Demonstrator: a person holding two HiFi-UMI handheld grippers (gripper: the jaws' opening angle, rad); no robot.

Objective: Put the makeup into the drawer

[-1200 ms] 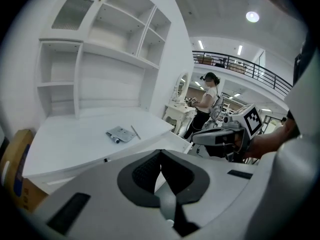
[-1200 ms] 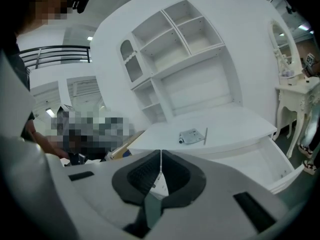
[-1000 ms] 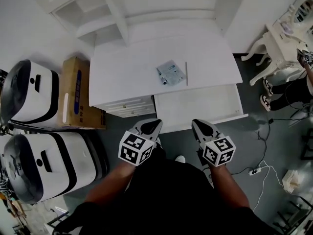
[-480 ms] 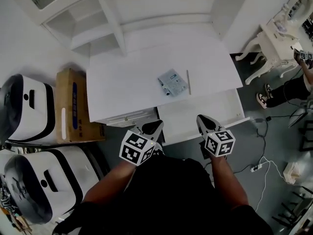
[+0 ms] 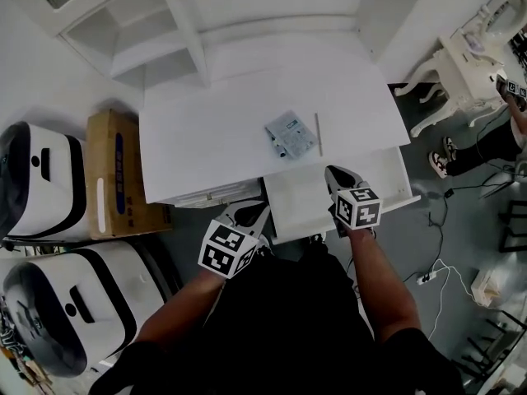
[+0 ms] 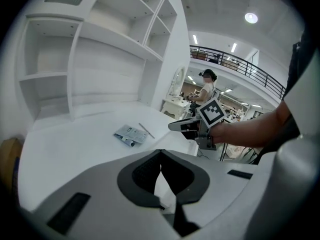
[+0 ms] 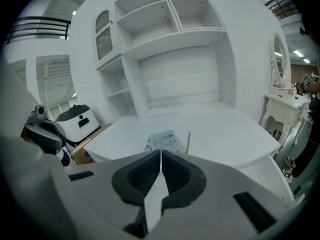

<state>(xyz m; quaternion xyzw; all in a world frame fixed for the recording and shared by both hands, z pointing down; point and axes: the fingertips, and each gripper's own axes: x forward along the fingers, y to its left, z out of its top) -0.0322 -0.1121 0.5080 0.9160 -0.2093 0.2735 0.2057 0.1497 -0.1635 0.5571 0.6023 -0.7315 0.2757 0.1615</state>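
A grey makeup packet [image 5: 290,134] lies flat on the white desk top [image 5: 206,130], with a thin pencil-like stick [image 5: 319,134] just to its right. Below them the desk's right drawer [image 5: 300,197] is pulled out and looks bare. My right gripper [image 5: 333,174] is shut and empty, over the drawer's right part, short of the packet [image 7: 164,140]. My left gripper [image 5: 251,212] is shut and empty too, at the drawer's front left corner. The left gripper view shows the packet [image 6: 131,134], the stick [image 6: 146,130] and the right gripper [image 6: 172,126].
A white shelf unit [image 5: 189,23] rises at the desk's back. A cardboard box [image 5: 111,175] and two white-and-black machines [image 5: 37,183] [image 5: 74,295] stand on the floor to the left. At right are a white ornate table [image 5: 465,64], a person's legs [image 5: 482,146] and cables [image 5: 436,274].
My right gripper has moved forward, from in front of the drawer to over it. My left gripper has edged forward to the drawer's front. Both stay shut.
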